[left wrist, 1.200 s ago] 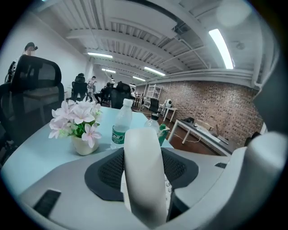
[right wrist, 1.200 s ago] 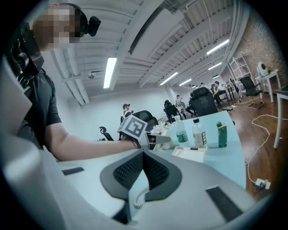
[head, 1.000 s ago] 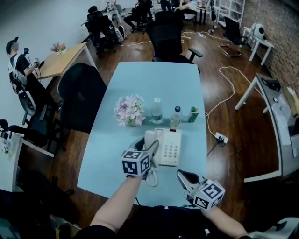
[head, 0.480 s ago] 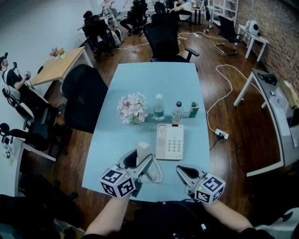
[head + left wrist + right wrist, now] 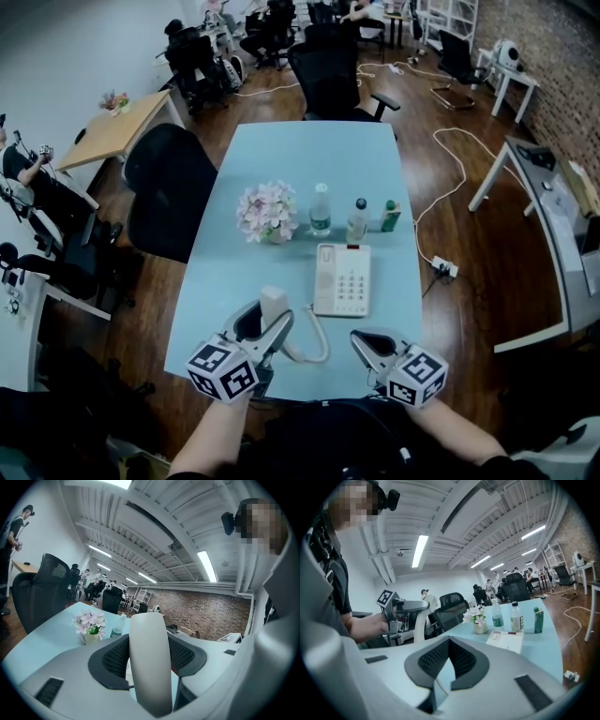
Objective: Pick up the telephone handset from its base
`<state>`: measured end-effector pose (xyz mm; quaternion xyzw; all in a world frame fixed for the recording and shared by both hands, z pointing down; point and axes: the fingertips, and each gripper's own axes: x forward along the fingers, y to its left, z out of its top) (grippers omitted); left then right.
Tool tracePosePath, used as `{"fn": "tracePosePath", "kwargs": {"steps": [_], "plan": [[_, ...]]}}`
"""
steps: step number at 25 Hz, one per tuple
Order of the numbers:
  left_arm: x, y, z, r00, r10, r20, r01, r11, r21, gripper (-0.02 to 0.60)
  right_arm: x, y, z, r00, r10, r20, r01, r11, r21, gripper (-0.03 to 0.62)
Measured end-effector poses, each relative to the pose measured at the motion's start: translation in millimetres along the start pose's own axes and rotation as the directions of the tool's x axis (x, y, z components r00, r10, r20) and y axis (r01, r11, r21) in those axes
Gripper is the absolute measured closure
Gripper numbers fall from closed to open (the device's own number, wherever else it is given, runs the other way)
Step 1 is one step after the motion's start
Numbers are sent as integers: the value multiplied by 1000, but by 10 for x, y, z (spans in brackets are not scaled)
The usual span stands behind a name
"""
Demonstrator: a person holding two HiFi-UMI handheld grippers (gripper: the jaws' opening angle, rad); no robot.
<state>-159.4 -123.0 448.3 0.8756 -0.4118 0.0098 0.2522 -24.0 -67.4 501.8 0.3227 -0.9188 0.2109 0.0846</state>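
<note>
Left tool [image 5: 266, 324] is being pressed shut on the white handset [image 5: 273, 302]; jaws are standing wide since the handset is filling the gap between the pads, w/ its end sticking out past the tips. Right tool [image 5: 368, 344] is being carried empty, jaws closed together, nothing between them

Handset is already off the base [image 5: 342, 279]: it is being held to the left of the base and nearer the person, apart from it, above the blue surface [image 5: 309, 159]. Its long axis is running along the left tool's jaws, and is seen roughly upright in the right gripper view. A white cord [image 5: 317, 343] is looping from the handset's near end back twd the base. Left hand has the handset, so any further lift is judged to be its job, w/ the cord's slack as the limit

Writing: keypad on the base is too small to be read; bottle labels likewise; no brand is being made out
</note>
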Motion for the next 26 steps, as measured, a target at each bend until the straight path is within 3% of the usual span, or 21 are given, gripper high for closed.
{"fn": "tracePosePath", "kwargs": {"steps": [26], "plan": [[-1, -10, -103, 1000, 21, -20, -21, 1000, 11, 339, -40, 39, -19, 1000, 8, -11, -8, 1000, -6, 582]]}}
